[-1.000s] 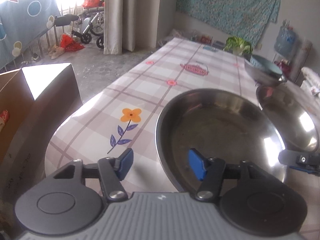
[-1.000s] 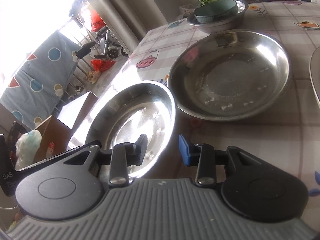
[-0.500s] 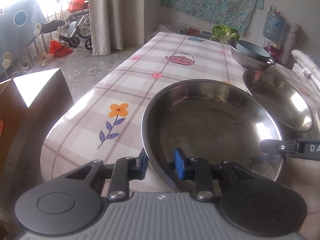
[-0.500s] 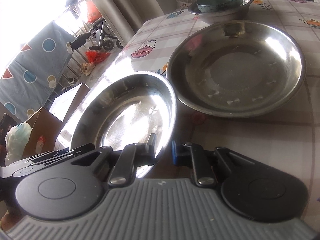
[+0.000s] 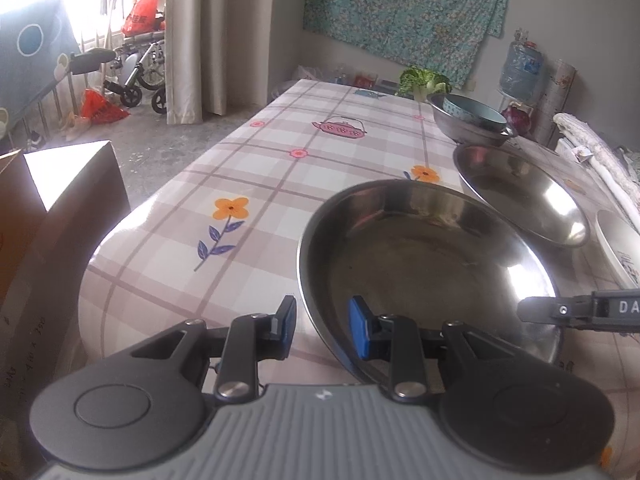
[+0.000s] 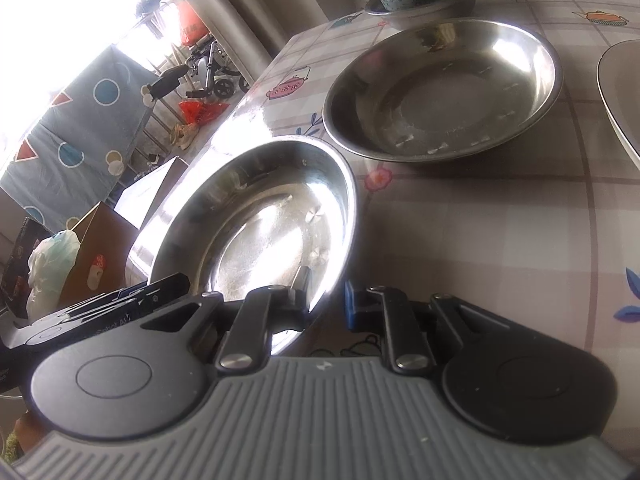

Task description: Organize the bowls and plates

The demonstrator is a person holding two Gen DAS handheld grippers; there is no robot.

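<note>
Both grippers have closed in on the near steel plate [image 5: 424, 264] over the last second and it's now tipped up: in the right wrist view its left side sits high against the room behind. Left gripper [image 5: 322, 326] straddles the near-left rim, one pad outside, one inside the dish. Jaws were tighter half a second ago, now wider with visible gaps to the metal, so I read them as open, not clamped. Right gripper [image 6: 326, 296] straddles the near-right rim; jaws narrow around it, but I can't tell if the pads actually bite.

My read: a two-handed lift has started, probably to stack it into the larger steel plate [image 6: 440, 88] just beyond. The left grip looks loose, so there's a slip risk.

Worktop [image 5: 280, 168]: plaid oilcloth with flower and teapot prints, glossy, low friction. Steel basin [image 5: 468, 132] holding a teal bowl [image 5: 474, 110] at the far end, and a white plate [image 6: 620, 92] at the right edge. Cabbage [image 5: 424, 80] sits behind the basin.

Room: floral cloth on the wall, curtain, wheelchair by a bright window, cardboard box [image 5: 60, 208] left of the worktop, water jug far right.
</note>
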